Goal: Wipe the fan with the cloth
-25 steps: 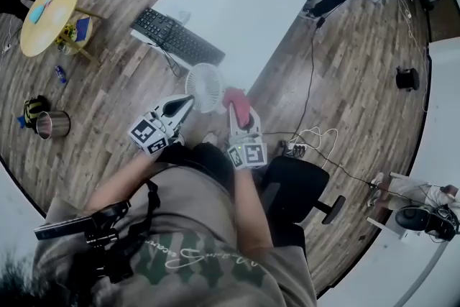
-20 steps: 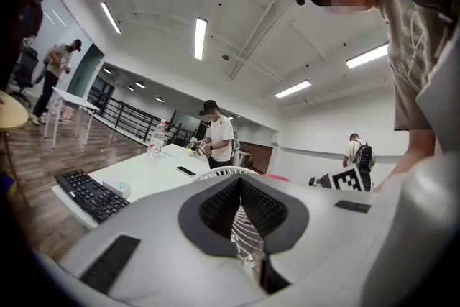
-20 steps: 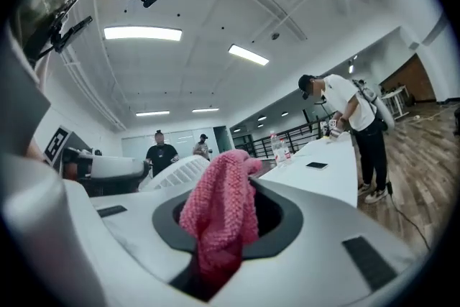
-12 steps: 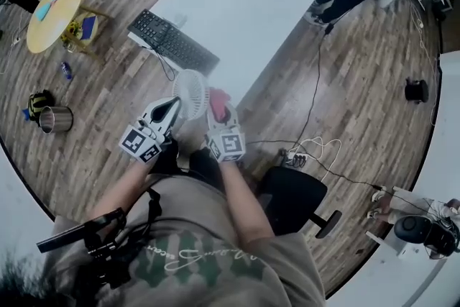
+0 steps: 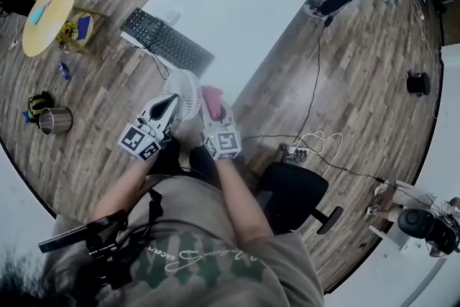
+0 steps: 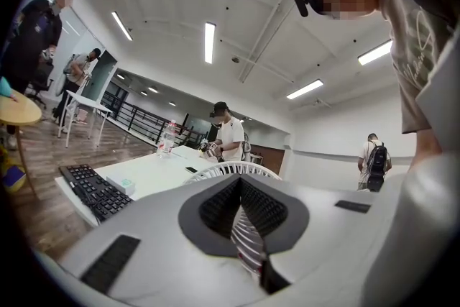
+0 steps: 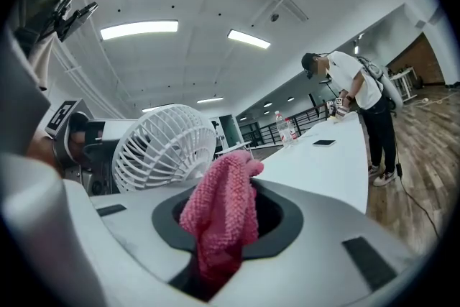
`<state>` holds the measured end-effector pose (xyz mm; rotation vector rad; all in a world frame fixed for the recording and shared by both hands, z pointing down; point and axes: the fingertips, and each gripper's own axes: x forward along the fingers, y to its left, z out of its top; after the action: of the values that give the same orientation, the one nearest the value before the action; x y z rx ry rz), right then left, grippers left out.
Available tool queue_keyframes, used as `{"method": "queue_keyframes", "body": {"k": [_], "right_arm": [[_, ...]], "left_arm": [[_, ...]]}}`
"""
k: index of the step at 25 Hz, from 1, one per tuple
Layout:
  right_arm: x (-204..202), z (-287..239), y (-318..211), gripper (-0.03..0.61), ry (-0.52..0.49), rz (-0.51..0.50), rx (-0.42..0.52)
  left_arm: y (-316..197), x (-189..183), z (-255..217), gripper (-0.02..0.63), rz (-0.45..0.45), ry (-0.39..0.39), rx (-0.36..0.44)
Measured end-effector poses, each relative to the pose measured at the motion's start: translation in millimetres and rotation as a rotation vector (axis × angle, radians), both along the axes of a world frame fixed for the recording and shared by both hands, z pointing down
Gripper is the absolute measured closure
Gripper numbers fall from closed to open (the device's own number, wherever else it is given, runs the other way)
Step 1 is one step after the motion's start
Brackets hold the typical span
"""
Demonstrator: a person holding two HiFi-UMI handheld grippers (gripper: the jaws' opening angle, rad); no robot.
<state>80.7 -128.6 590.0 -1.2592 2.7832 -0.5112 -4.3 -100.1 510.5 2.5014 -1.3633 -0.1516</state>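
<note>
Left fingers (image 6: 214, 210) clamped on upright fan (image 5: 183, 91), grille facing pink cloth (image 7: 219, 208), pinched in right fingers (image 7: 284, 223) just eased wider

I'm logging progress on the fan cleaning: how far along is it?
Done: the left gripper grips the fan, held up; the right gripper holds the pink cloth. In hand: the cloth sits beside the fan; contact is unclear. Left: the wiping itself; nothing shows any part wiped yet.

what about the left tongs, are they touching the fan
Touching. The left gripper view shows the left tongs shut on the fan, with its white ribbed grille pinched between them.
</note>
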Motion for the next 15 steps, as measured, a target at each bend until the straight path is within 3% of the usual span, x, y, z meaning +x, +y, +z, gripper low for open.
{"method": "queue_keyframes", "body": {"k": [15], "right_arm": [[8.0, 12.5, 0.7, 0.479, 0.049, 0.013, 0.017]], "left_arm": [[13.7, -1.3, 3.5, 0.624, -0.025, -0.006, -0.015]]}}
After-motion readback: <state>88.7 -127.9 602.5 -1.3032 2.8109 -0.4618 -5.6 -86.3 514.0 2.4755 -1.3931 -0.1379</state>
